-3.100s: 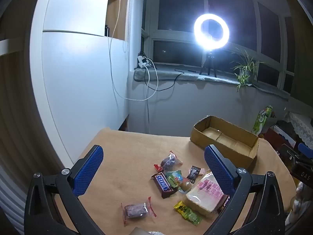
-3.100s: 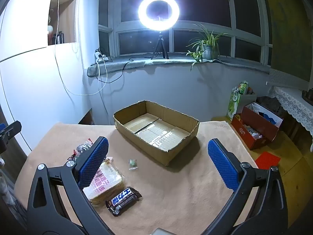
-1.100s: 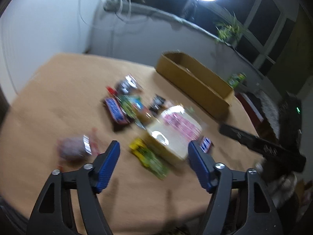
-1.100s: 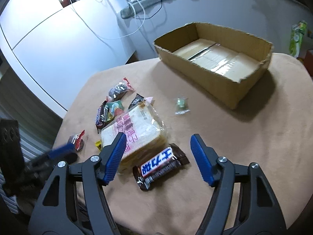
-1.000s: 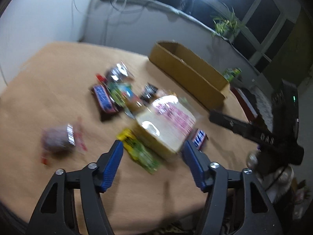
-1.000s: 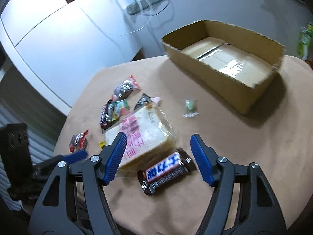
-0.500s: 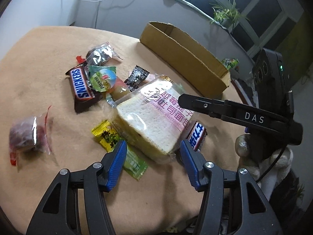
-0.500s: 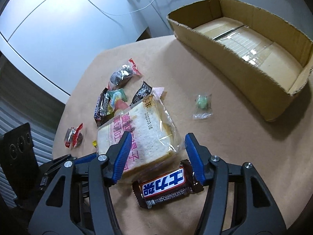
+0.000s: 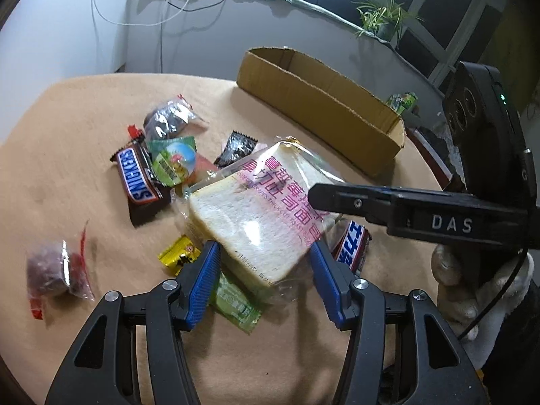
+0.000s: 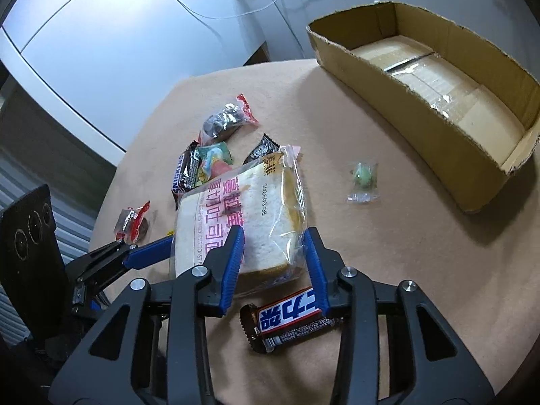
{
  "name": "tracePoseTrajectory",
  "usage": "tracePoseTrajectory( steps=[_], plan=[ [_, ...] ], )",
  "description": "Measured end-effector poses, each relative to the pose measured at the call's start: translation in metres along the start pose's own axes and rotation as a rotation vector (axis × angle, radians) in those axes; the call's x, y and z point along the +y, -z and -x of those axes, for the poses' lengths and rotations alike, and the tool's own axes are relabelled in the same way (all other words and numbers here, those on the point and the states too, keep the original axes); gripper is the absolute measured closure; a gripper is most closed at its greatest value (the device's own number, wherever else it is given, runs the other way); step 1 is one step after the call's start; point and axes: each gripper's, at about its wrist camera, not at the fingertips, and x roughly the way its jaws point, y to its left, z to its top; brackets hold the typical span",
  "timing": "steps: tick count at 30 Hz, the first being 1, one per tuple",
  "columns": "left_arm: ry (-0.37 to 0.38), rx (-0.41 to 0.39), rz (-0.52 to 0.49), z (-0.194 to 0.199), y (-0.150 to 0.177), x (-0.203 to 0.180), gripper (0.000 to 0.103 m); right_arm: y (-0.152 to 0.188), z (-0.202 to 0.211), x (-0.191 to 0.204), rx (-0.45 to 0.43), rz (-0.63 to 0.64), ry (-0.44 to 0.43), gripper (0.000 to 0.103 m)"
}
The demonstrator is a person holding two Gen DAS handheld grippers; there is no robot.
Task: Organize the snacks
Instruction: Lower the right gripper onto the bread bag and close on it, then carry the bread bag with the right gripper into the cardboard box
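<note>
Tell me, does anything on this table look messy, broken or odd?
Nothing looks broken or spilled. The snacks just lie in a loose jumble: the bag of bread rests partly on top of smaller packets, a chocolate bar sits askew beside it, and one small green candy lies alone near the cardboard box.

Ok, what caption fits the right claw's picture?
Right claw closing around the bagged bread, empty cardboard box waiting.

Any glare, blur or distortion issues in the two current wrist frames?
Left wrist: sharp; glare patch on the bread bag; fisheye vignette darkens the corners. Right wrist: sharp; tape in the cardboard box glints, box walls bow from fisheye; white cabinet bright, not blown out.
</note>
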Motion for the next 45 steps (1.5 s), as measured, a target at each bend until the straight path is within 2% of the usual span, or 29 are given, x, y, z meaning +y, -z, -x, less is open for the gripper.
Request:
tracePoseTrajectory(
  steps=[6,15,21,30,37,45],
  plan=[
    [0.000,0.004,-0.019,0.000,-0.001,-0.002,0.049,0.000,0.007,0.002,-0.029,-0.010,0.001,0.066],
    [0.003,-0.071,-0.051,0.019,-0.025,-0.013,0.049,-0.013,0.041,0.010,-0.118,0.013,0.003,0.067],
    [0.011,-0.136,-0.084,0.025,-0.053,-0.029,0.049,-0.028,0.064,0.003,-0.175,0.013,0.005,0.067],
    [0.021,-0.187,-0.170,0.011,-0.092,-0.065,0.049,-0.051,0.093,-0.037,-0.248,-0.027,0.032,0.067],
    [0.045,-0.176,-0.209,-0.015,-0.122,-0.091,0.049,-0.069,0.101,-0.074,-0.277,-0.064,0.056,0.067],
    [0.036,-0.147,-0.254,-0.050,-0.144,-0.118,0.049,-0.087,0.102,-0.120,-0.288,-0.109,0.075,0.067]
  ],
)
